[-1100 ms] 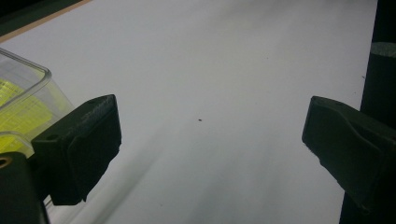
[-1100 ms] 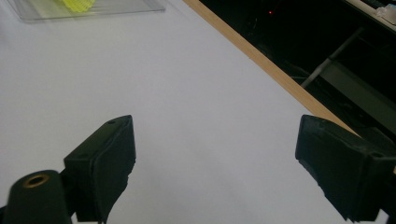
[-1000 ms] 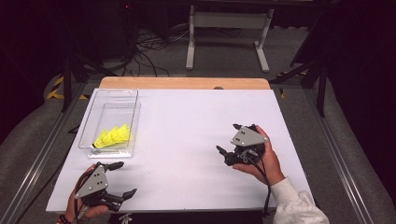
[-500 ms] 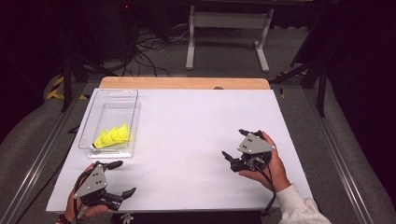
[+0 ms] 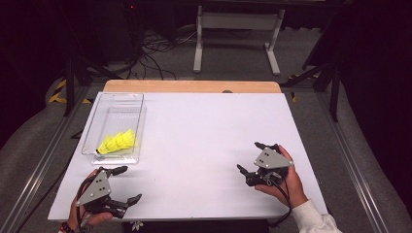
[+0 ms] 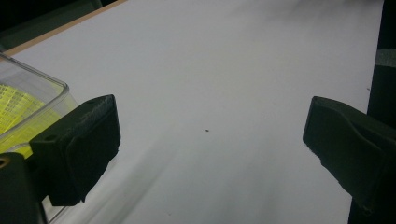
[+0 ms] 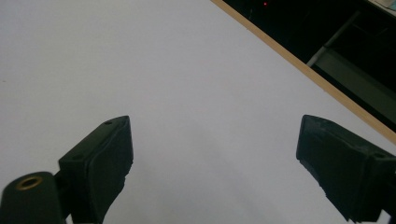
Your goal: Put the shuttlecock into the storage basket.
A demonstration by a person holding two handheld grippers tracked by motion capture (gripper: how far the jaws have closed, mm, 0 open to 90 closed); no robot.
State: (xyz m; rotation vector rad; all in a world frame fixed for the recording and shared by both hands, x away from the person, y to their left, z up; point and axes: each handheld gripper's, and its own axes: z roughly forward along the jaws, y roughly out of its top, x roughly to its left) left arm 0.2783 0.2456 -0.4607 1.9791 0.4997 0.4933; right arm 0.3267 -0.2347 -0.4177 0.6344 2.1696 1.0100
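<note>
High view puts the right claw (image 5: pixel 251 158) near the front right corner of the white worktop (image 5: pixel 209 131), jaws spread and nothing between them. Against the pictures from a second and half a second ago it has drawn back toward the person and slid to the right, away from the middle of the worktop. The right gripper view agrees: two black jaws wide apart over bare white surface, with the wooden back edge (image 7: pixel 299 65) running off at an angle.

The left claw (image 5: pixel 123 185) sits at the front left corner where it was a second ago, jaws also apart and empty. In the left gripper view its left-hand jaw lies just in front of the clear tray (image 6: pixel 32 100), with yellow showing through the wall.

That tray (image 5: pixel 92 131) stands along the left side of the worktop, and the yellow pieces (image 5: pixel 118 142) lie bunched in its near end. What they are is too small to tell.

Judging from this, both hands look parked at rest and apart from the tray: either the yellow pieces are all put away and the work is finished, or a fresh reach has yet to begin
</note>
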